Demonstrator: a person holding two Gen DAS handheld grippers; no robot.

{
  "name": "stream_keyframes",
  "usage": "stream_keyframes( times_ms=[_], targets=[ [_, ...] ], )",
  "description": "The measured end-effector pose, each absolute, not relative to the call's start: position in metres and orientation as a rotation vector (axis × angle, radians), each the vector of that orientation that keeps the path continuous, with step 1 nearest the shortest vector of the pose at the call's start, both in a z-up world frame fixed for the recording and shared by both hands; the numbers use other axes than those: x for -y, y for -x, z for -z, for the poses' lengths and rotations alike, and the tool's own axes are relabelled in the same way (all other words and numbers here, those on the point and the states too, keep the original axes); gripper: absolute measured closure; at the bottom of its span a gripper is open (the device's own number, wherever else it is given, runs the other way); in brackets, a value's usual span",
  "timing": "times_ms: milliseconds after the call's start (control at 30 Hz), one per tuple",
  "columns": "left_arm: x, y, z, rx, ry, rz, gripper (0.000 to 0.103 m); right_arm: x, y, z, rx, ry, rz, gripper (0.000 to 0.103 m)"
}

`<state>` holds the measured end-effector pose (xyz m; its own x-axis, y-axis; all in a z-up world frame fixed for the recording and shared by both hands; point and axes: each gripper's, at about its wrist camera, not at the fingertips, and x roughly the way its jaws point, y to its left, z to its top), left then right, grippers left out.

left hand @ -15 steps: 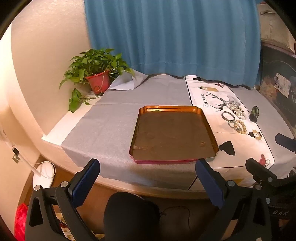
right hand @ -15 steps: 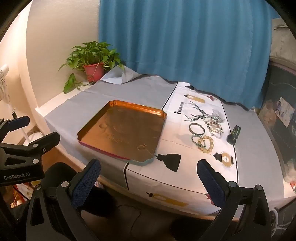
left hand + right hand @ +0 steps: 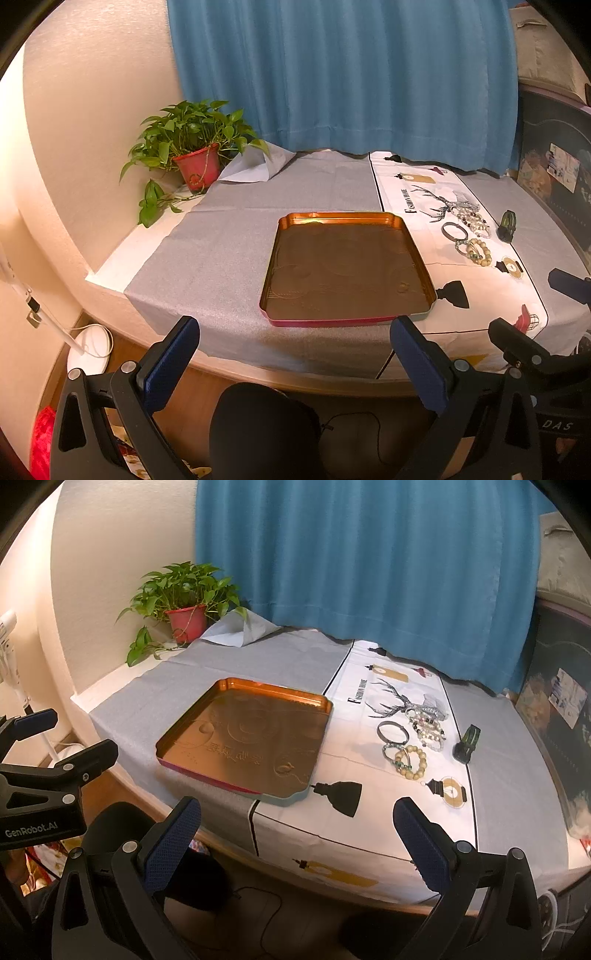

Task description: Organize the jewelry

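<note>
With both tongs spread wide and empty, the right tongs should pinch one bead bracelet cleanly, then lower it into the tray.

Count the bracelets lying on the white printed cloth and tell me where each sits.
About 5, with overlap hiding some: a plain dark bangle nearest the tray, a green-beaded one below it, a pale large-bead one overlapping that, and two mixed-bead strands toward the deer print.

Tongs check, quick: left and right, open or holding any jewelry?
Left tongs: open, holding nothing.
Right tongs: open, holding nothing.
</note>
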<state>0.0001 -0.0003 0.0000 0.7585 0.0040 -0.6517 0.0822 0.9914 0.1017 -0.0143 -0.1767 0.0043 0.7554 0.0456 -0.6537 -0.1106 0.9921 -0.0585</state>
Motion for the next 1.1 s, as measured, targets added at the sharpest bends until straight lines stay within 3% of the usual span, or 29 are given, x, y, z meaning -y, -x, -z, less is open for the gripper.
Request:
stream_keyframes(
  times_ms=[1100],
  targets=[
    [0.0006,0.0000,0.0001,-0.703,-0.132,0.040,0.000,0.1748,0.0165,-0.0003,-0.718,0.097,-0.085,0.000]
  ],
)
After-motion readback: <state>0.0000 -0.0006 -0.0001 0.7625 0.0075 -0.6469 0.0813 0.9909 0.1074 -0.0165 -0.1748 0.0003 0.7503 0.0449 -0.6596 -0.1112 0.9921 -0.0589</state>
